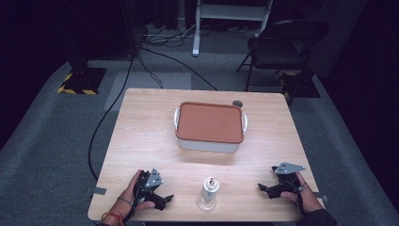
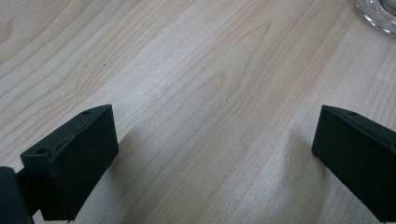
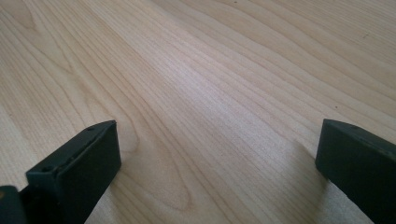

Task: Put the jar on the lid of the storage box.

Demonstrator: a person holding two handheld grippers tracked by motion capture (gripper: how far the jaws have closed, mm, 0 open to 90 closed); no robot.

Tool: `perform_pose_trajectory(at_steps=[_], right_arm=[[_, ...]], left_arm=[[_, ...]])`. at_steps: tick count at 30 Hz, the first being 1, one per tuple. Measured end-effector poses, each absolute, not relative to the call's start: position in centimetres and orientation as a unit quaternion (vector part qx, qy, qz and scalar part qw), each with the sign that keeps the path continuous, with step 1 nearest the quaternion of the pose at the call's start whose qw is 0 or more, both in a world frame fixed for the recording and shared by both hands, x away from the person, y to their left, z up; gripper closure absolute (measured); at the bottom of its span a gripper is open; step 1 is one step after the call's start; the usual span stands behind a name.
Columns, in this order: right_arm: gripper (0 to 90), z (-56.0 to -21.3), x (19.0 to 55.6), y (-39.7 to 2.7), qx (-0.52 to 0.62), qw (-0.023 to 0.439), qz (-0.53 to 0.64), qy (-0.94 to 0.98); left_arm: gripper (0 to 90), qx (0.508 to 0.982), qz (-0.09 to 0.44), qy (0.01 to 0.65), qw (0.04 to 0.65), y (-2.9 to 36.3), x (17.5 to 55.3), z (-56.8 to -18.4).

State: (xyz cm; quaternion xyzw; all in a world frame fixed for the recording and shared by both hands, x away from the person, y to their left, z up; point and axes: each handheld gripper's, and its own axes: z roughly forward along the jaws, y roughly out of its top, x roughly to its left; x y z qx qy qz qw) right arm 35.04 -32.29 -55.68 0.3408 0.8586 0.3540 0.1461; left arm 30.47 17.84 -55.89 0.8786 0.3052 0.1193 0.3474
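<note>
Terracotta lid (image 1: 210, 122) on white box (image 1: 207, 144) (pale wood-grain table (image 1: 141, 136)).

table (image 1: 141, 141): pale matt wood grain | jar (image 1: 208, 193): clear glossy glass, metal lid | box lid (image 1: 210, 122): matt terracotta

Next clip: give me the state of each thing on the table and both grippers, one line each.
Left gripper: jaws wide open, nothing between them, low over the table.
Right gripper: jaws wide open, nothing between them.
Bottle: upright near the front edge, between the grippers, untouched; silver cap on.
Container: closed, brown lid seated flat, side handles down.
Table: bare wood around these things.
</note>
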Motion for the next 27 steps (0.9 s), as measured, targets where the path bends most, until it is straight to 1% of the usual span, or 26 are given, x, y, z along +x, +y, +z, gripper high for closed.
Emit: perform_pose_trajectory(at_steps=[13,27], right_arm=[[0.0,-55.68,35.0,-32.28,0.343,0.147,0.354,0.858],[0.0,-55.69,34.96,-32.27,0.345,0.148,0.354,0.857]], left_arm=[[0.2,0.878,0.119,0.306,0.347,17.87,30.32,-55.88],[1.4,0.892,0.125,0.292,0.321,17.71,30.0,-55.29]])
